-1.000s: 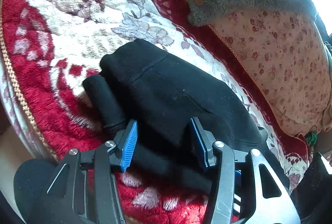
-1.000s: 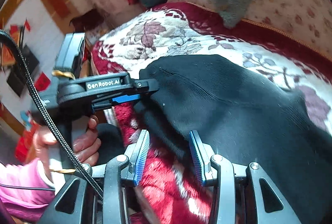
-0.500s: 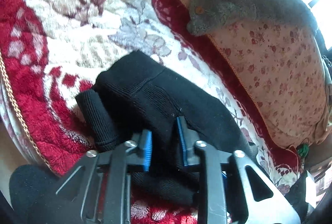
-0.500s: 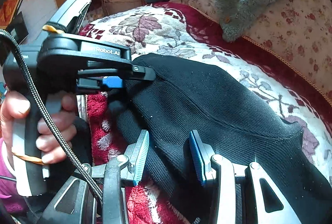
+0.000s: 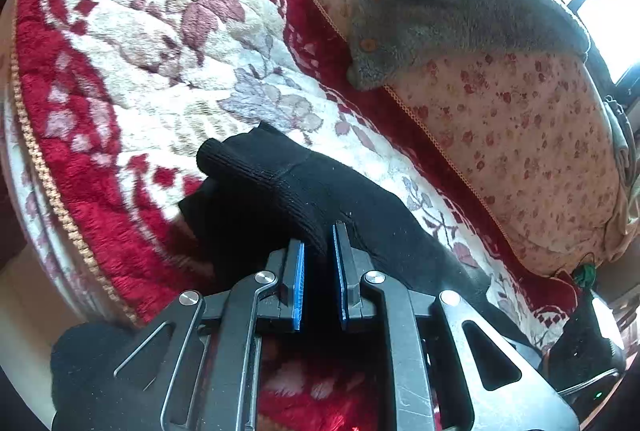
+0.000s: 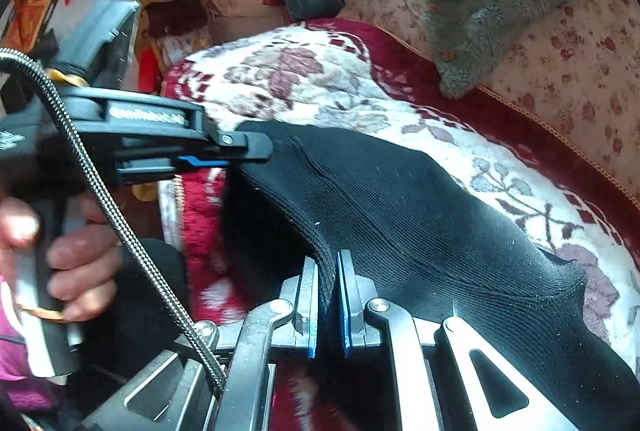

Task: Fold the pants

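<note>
Both grippers were spread a second ago — now the left gripper (image 5: 319, 247) and right gripper (image 6: 329, 273) have each pinched the near edge of the black knit pants (image 6: 400, 215). They're lifting it off the red floral sofa cover (image 5: 132, 71), so a fold-over toward the back looks next.

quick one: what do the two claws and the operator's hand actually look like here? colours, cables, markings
Both claws, left claw and right claw, are black linkage frames with silver pivot screws and blue pads. A braided metal cable crosses the right wrist view. White lettering, blurred, marks the left claw's side. Bare hand, pink sleeve.
</note>
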`<action>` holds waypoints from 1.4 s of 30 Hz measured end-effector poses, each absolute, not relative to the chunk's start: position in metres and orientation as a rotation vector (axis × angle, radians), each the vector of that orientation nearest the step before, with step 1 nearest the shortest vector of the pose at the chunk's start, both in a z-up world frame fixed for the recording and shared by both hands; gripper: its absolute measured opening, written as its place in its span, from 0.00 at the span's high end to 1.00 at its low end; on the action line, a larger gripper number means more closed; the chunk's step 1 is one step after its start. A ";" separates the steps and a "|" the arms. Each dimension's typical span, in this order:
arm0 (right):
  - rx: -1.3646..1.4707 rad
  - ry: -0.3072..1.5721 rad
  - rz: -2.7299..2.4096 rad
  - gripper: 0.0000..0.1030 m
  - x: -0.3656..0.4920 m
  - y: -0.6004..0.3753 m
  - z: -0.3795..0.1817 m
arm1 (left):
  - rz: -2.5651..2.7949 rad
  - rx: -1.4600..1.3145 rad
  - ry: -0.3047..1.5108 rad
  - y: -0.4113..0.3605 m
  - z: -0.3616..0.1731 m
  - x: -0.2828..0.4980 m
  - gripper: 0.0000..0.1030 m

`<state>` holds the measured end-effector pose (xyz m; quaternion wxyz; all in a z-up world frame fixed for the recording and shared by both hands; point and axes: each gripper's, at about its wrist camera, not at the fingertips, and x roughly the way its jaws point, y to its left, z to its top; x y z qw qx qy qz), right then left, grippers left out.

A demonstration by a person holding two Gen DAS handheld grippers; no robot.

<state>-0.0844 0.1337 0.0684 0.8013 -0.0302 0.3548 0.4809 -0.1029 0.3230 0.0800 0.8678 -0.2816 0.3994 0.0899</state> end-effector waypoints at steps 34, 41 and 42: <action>0.264 0.883 0.863 0.58 -0.086 0.008 0.067 | 0.192 -0.267 0.857 0.228 0.094 -0.105 0.72; 0.348 0.877 0.730 0.58 -0.088 -0.057 0.063 | 0.038 -0.241 0.889 0.174 0.092 -0.089 0.52; 0.363 0.877 0.704 0.58 -0.089 -0.068 0.062 | 0.023 -0.228 0.892 0.166 0.092 -0.087 0.52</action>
